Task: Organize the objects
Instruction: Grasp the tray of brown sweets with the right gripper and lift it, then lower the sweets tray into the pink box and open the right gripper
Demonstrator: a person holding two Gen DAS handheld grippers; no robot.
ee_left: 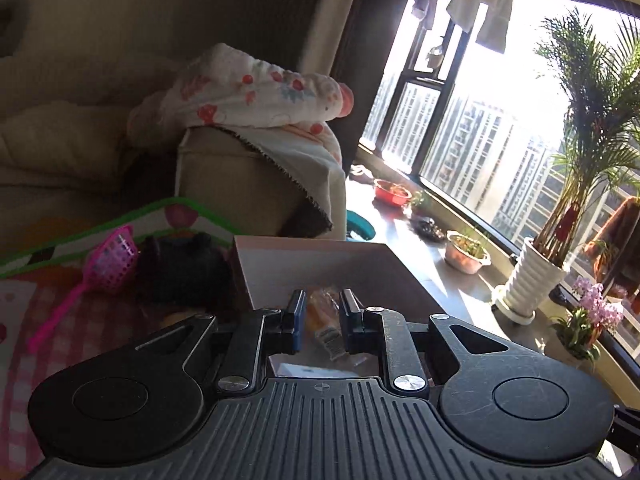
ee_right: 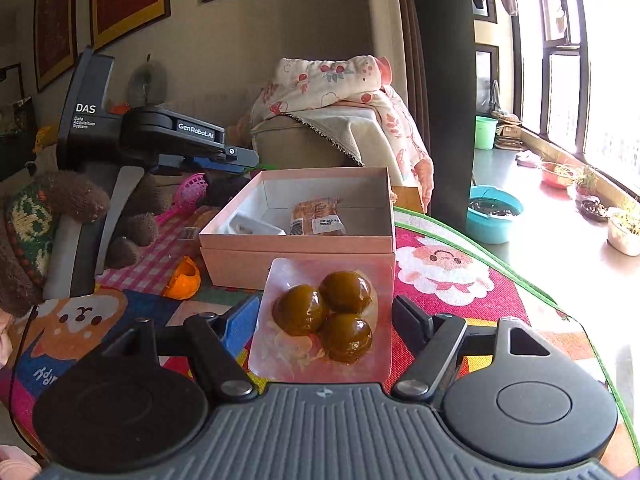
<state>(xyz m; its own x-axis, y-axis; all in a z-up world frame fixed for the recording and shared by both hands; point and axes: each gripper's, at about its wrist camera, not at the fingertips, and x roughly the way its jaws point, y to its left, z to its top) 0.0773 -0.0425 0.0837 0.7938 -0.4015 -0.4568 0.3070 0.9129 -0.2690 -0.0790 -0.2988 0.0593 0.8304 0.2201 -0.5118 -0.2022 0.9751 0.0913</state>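
A pink open box (ee_right: 296,258) stands on the colourful play mat. Inside it lie an orange snack packet (ee_right: 316,218) and a white item (ee_right: 256,226). My right gripper (ee_right: 324,320) is open, with a clear pack of three brown balls (ee_right: 326,320) between its fingers, in front of the box. My left gripper (ee_left: 322,312) hovers over the box (ee_left: 320,264), jaws narrowly apart, with the orange packet (ee_left: 324,316) seen between them; I cannot tell if they touch it. The left gripper also shows in the right wrist view (ee_right: 240,162), left of the box.
A pink toy scoop (ee_left: 108,268) and a dark plush toy (ee_left: 184,268) lie left of the box. An orange piece (ee_right: 182,280) and a brown knitted plush (ee_right: 60,216) lie on the mat. A sofa arm with a floral blanket (ee_right: 340,92) stands behind. Plant pots (ee_left: 528,280) line the window ledge.
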